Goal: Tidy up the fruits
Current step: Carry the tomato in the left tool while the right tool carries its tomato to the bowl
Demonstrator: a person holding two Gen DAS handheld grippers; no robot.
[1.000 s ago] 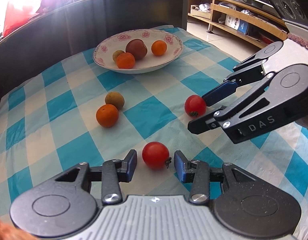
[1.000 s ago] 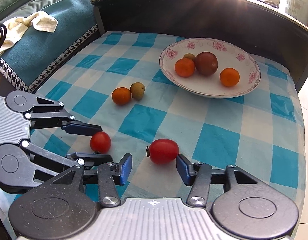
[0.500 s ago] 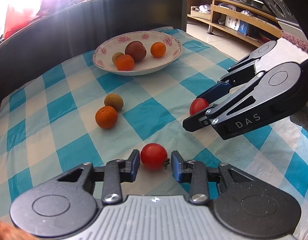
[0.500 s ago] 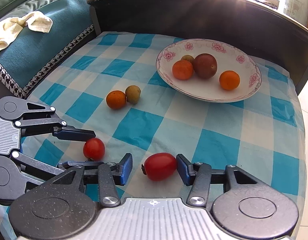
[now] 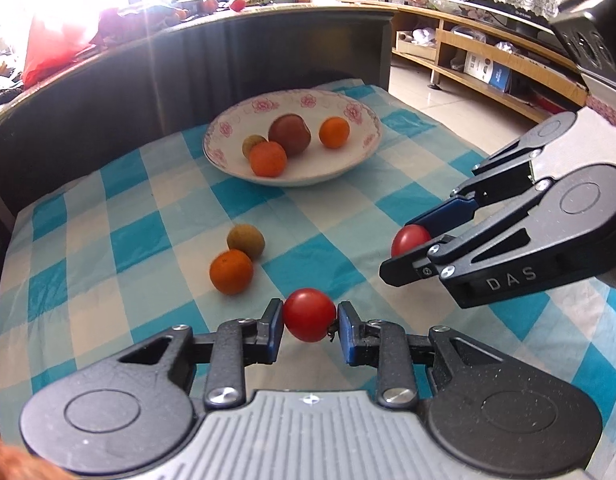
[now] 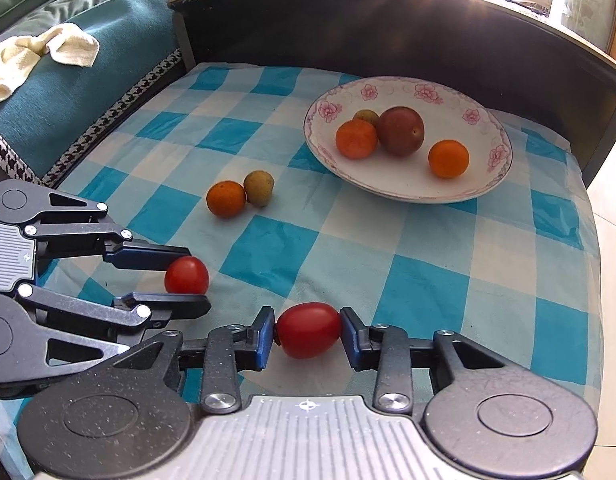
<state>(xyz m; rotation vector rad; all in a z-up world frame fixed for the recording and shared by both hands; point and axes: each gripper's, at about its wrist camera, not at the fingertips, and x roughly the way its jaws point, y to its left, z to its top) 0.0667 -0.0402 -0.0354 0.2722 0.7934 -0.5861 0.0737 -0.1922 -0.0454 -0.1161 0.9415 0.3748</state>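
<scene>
My left gripper (image 5: 310,320) is shut on a round red tomato (image 5: 309,314) low over the checked cloth; it also shows in the right wrist view (image 6: 186,275). My right gripper (image 6: 308,334) is shut on an oval red tomato (image 6: 309,335), partly seen in the left wrist view (image 5: 407,239). A flowered white bowl (image 5: 359,114) at the back holds two oranges, a dark red fruit and a small brown fruit. A loose orange (image 5: 231,271) and a brown-green fruit (image 5: 246,241) lie touching on the cloth between the grippers and the bowl.
The blue-and-white checked cloth (image 6: 427,248) covers the table. A dark curved backboard (image 6: 387,28) rises behind the bowl. A teal cushion with a cream towel (image 6: 44,52) lies to the left. The table edge drops to floor on the right (image 6: 611,200).
Both grippers have closed onto their tomatoes. One second ago each stood open with its tomato between the fingers.
</scene>
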